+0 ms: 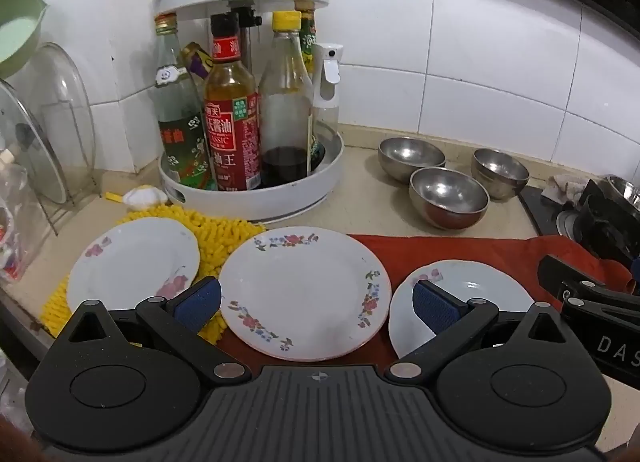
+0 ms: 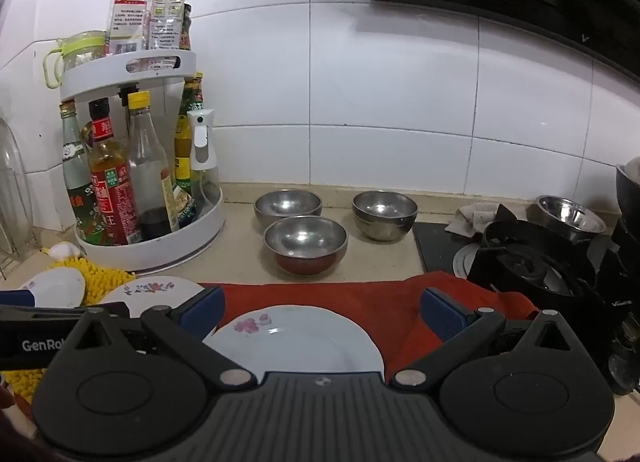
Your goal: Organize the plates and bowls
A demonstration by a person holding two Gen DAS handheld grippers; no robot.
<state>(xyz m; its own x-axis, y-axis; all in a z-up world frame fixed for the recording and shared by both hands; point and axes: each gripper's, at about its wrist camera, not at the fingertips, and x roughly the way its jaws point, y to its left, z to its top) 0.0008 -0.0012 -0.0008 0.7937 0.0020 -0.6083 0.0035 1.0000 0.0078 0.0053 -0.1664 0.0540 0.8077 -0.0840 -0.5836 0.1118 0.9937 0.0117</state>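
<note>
Three white floral plates lie in a row on the counter: a left plate (image 1: 132,262) on a yellow mat, a larger middle plate (image 1: 304,290) and a right plate (image 1: 476,294) on a red cloth. Behind them stand three steel bowls (image 1: 448,196), apart from one another. My left gripper (image 1: 316,306) hovers open over the middle plate with nothing between its fingers. In the right wrist view my right gripper (image 2: 322,312) hangs open above the right plate (image 2: 296,342), and the same steel bowls (image 2: 306,242) sit beyond the cloth.
A white two-tier turntable rack (image 1: 248,198) full of sauce bottles stands at the back left. Glass lids (image 1: 52,122) lean in a wire rack at far left. A black gas stove (image 2: 528,262) with another steel bowl (image 2: 568,216) fills the right side.
</note>
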